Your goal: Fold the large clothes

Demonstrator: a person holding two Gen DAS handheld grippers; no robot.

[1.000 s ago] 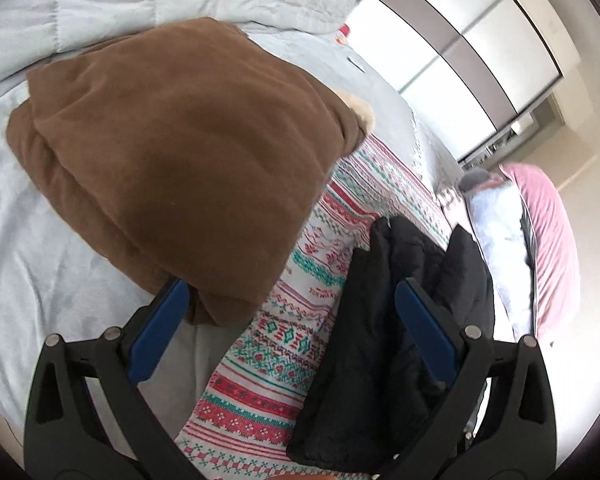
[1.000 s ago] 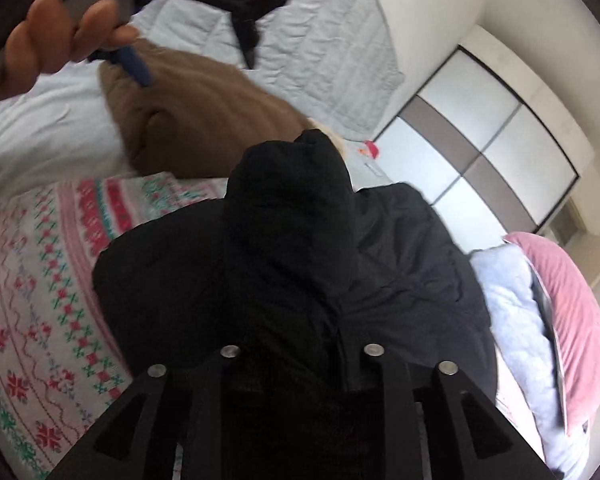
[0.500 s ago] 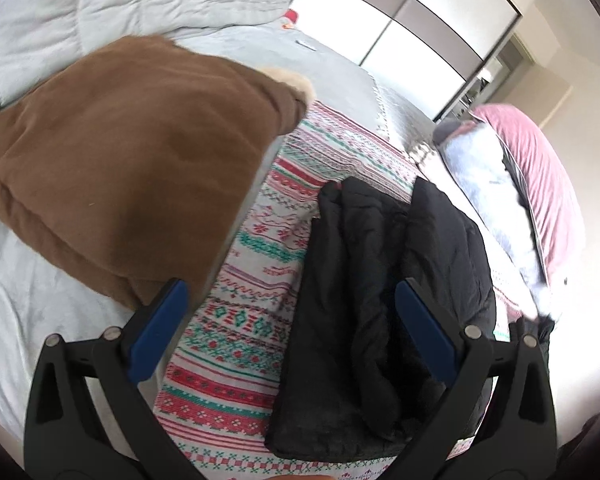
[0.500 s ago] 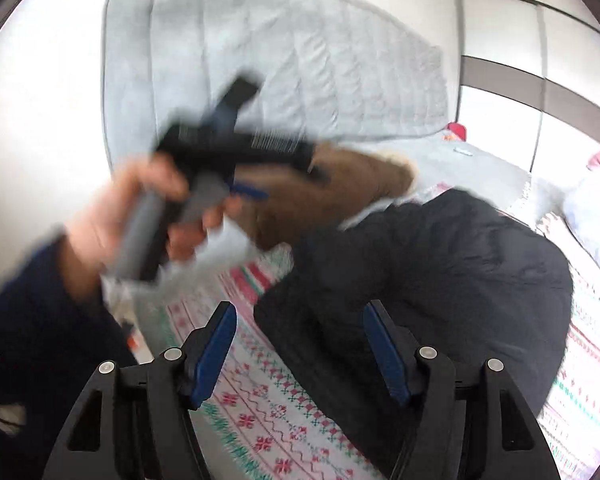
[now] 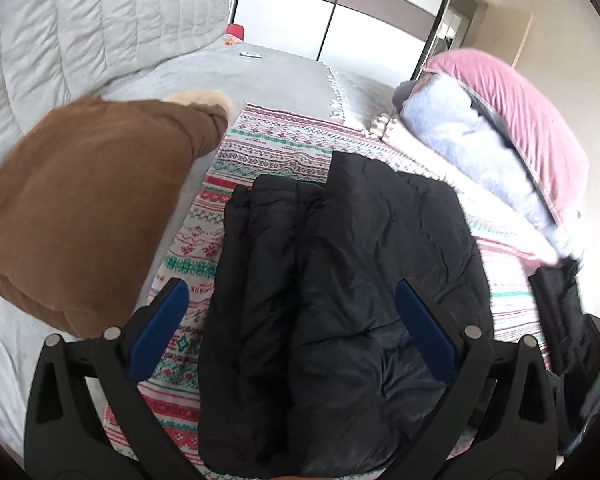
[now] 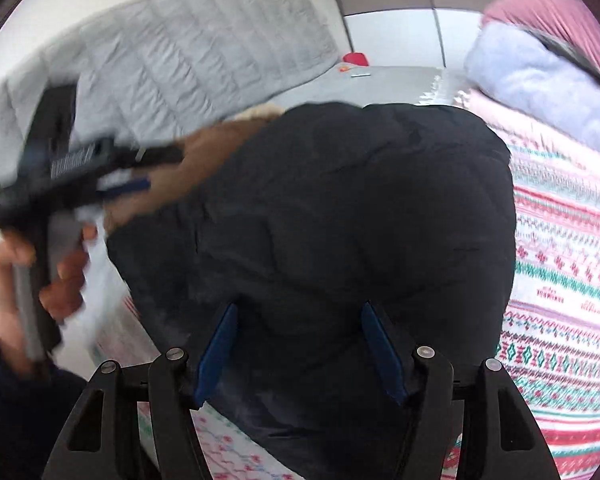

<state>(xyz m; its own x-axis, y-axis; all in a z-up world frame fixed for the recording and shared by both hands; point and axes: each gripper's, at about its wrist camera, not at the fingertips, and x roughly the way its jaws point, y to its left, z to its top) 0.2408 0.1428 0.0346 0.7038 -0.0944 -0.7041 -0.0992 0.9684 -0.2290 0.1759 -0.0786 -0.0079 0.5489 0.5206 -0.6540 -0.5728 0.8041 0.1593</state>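
A black puffer jacket lies folded on a patterned red, green and white blanket on the bed. My left gripper is open and empty, hovering over the jacket's near end. My right gripper is open, its blue pads on either side of the jacket close below it. The left gripper also shows in the right wrist view, held in a hand at the left.
A folded brown coat with a fur trim lies on the grey bed cover to the left. A pink and pale blue bundle lies at the right. A grey quilt is at the back. Wardrobe doors stand behind.
My right gripper has let go of the black jacket and opened, then moved in over it. My left gripper has swung from the brown coat to over the black jacket.
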